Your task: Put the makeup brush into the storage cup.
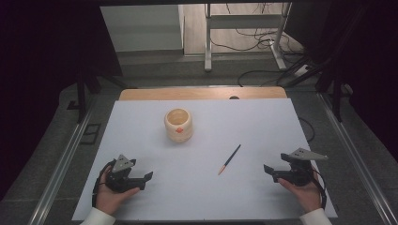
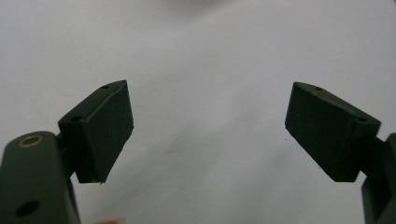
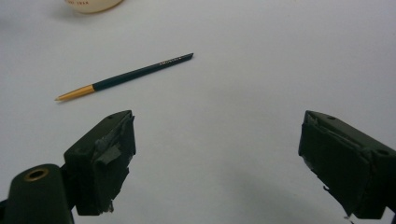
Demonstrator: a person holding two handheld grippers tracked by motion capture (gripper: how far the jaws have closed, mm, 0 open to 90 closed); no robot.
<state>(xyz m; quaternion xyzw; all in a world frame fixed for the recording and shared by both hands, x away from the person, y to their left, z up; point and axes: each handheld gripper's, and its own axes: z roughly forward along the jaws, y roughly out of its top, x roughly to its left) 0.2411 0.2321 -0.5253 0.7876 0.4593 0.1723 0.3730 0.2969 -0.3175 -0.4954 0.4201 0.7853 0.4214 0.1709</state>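
One white sheet [image 1: 202, 187] covering wooden table [image 1: 141, 93]

The high view looks forward and down over the whole desk [image 1: 263, 126], while both gripper views skim low across its white surface, the right one sharing the pencil [image 3: 126, 77] at 11 o'clock.

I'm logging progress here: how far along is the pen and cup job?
Nothing looks done: the pen lies flat on the white sheet, apart from the cup. Nothing is in hand; the left hand-held gripper and right hand-held gripper rest open. Picking up the pen remains.
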